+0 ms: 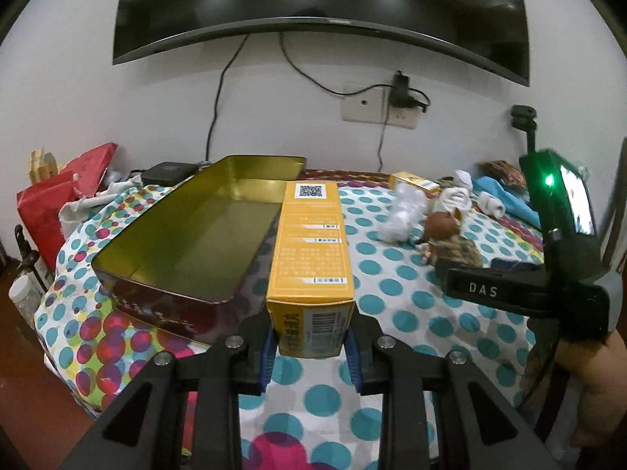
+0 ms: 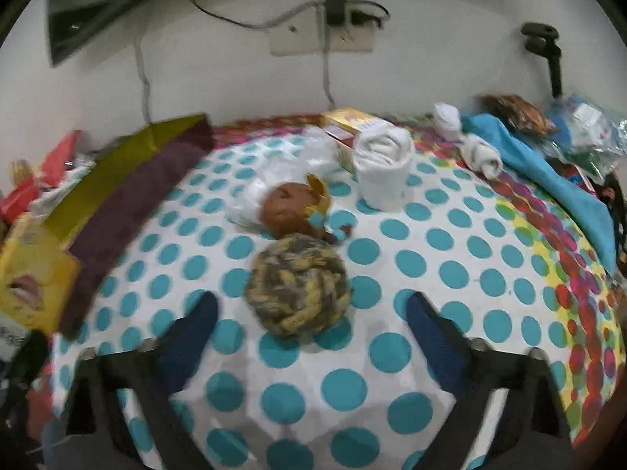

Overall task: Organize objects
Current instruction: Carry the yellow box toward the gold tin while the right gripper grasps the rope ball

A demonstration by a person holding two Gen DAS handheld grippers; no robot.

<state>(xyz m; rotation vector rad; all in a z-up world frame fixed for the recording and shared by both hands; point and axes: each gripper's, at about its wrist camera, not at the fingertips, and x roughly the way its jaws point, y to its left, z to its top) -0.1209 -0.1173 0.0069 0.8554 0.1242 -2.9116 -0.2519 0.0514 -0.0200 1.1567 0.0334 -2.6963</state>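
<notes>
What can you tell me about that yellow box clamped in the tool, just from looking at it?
The yellow carton is a long, narrow cardboard box, held lengthwise and pointing away from the camera. Its upper face carries a QR code and blocks of small print; the near end shows a barcode. The left gripper is shut on that near end, its blue pads pressing both sides. It is lifted above the dotted tablecloth, just right of the open gold-lined tin. It looks closed and undented.

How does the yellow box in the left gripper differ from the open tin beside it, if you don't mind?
The yellow box is closed, printed cardboard; the tin is open, empty and gold inside. The box is narrow and clamped in the left gripper; the tin is wider and rests on the dotted cloth. Both are long and rectangular.
</notes>
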